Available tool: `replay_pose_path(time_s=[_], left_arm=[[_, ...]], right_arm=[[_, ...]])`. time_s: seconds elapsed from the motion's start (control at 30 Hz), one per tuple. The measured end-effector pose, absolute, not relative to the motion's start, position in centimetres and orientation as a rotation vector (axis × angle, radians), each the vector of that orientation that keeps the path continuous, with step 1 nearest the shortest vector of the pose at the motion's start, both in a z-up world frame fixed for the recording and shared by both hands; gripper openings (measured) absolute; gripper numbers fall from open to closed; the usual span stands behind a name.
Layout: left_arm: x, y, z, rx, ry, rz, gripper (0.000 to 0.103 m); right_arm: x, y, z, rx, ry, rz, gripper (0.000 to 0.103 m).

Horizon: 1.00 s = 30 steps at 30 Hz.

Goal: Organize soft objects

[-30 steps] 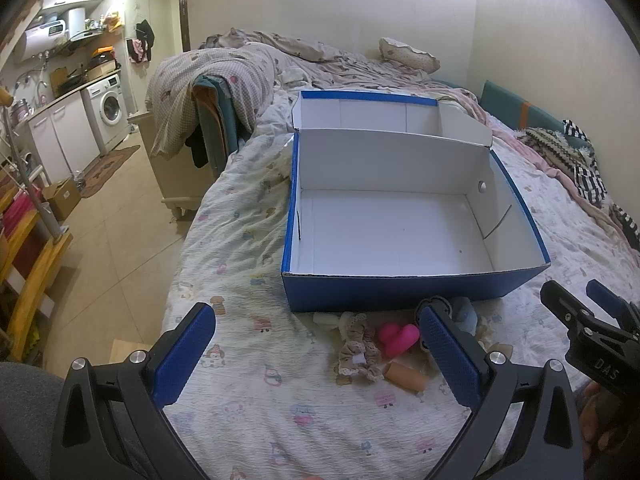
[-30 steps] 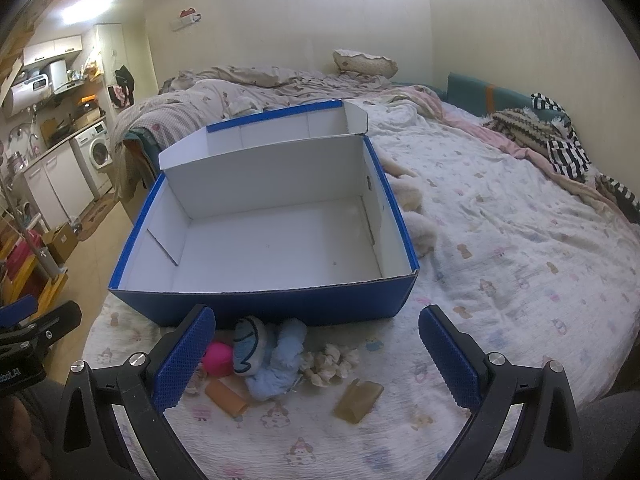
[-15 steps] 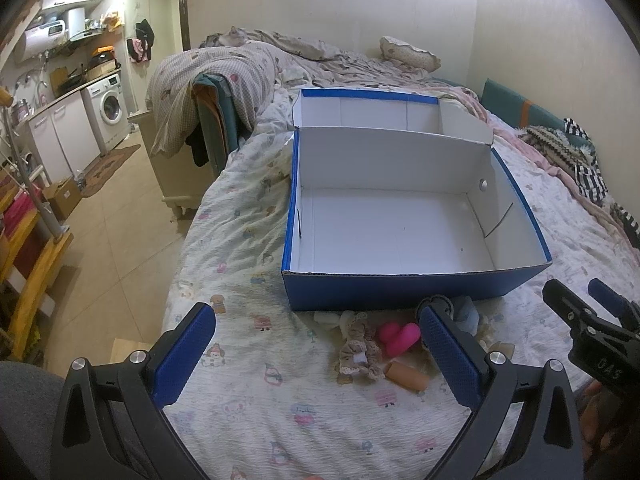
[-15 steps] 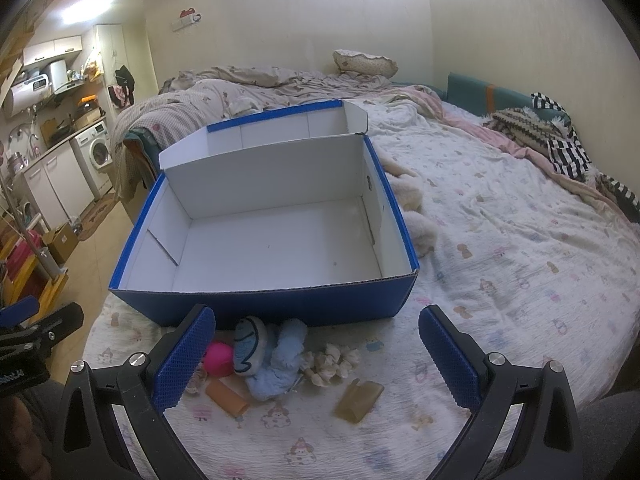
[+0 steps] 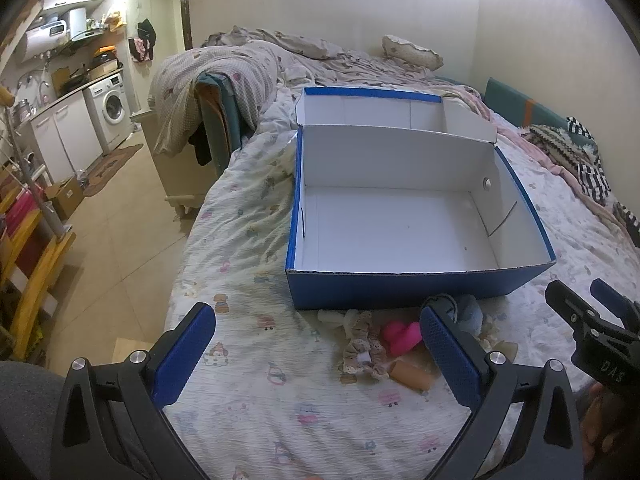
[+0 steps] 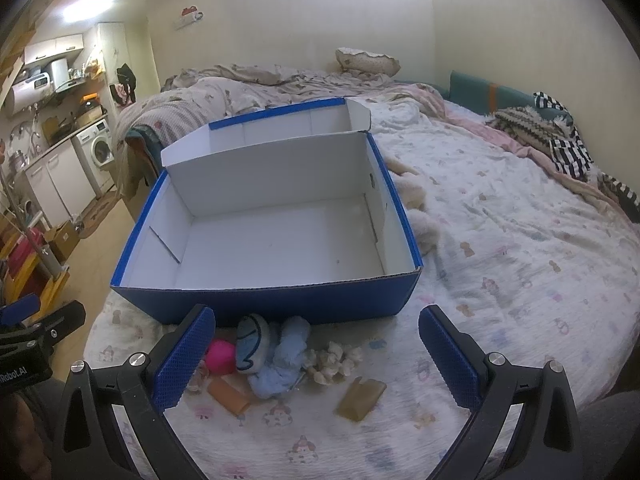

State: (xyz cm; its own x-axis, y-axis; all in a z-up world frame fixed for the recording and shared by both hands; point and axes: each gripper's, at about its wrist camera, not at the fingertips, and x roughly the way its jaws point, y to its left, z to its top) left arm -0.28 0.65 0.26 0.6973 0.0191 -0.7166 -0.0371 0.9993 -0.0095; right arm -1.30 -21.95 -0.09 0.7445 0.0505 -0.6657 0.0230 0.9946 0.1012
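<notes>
An empty blue box (image 5: 400,292) (image 6: 280,300) with white inside stands open on the bed. Before its front wall lies a small pile: a pink toy (image 5: 402,336) (image 6: 222,356), a blue and white plush (image 6: 276,356) (image 5: 466,312), a lace scrunchie (image 5: 362,350), an orange piece (image 5: 412,374) (image 6: 230,394), a cream fluffy piece (image 6: 334,362) and a tan block (image 6: 362,394). My left gripper (image 5: 316,354) is open, hovering short of the pile. My right gripper (image 6: 316,354) is open above the pile's near side. Nothing sits between either pair of fingers.
The bed sheet (image 6: 500,280) spreads right of the box, with a cream plush (image 6: 416,208) against the box's right wall. Crumpled blankets (image 5: 248,68) and striped clothes (image 6: 560,148) lie farther back. The bed's left edge drops to a tiled floor (image 5: 112,248) and a washing machine (image 5: 110,110).
Both views have drifted very slightly; the box, the pile and both open grippers keep their places.
</notes>
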Motion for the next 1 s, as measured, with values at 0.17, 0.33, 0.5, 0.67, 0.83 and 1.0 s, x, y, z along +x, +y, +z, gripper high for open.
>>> replay_pose_path(time_s=[0.17,0.33,0.5,0.67,0.83,1.0], left_arm=[[-0.3,0.6,0.3,-0.024,0.800,0.031,0.102],[-0.1,0.8,0.3,-0.048,0.821,0.010,0.102],[0.7,1.3,0.9,-0.043,0.852,0.023,0.102],[2.2,3.6,0.6,-0.076,0.911,0.125,0.102],[4.1,5.4,-1.9,-0.163,1.065,0.135,0.102],[6.2,4.5,-4.6,-0.210,1.206,0.064,0.082]], right_arm=[[-1.3,-22.0,-0.1,0.110,0.737,0.018,0.103],[-1.0,-22.5,0.2,0.158,0.765,0.051,0.103],[0.1,-23.1,0.7,0.198,0.827,0.095,0.103],[2.0,-23.4,0.6,0.155,0.896,0.123,0.103],[3.9,-23.8,-0.6,0.145,0.980,0.161,0.103],[4.9,-24.0,-2.4,0.157,1.030,0.164,0.103]])
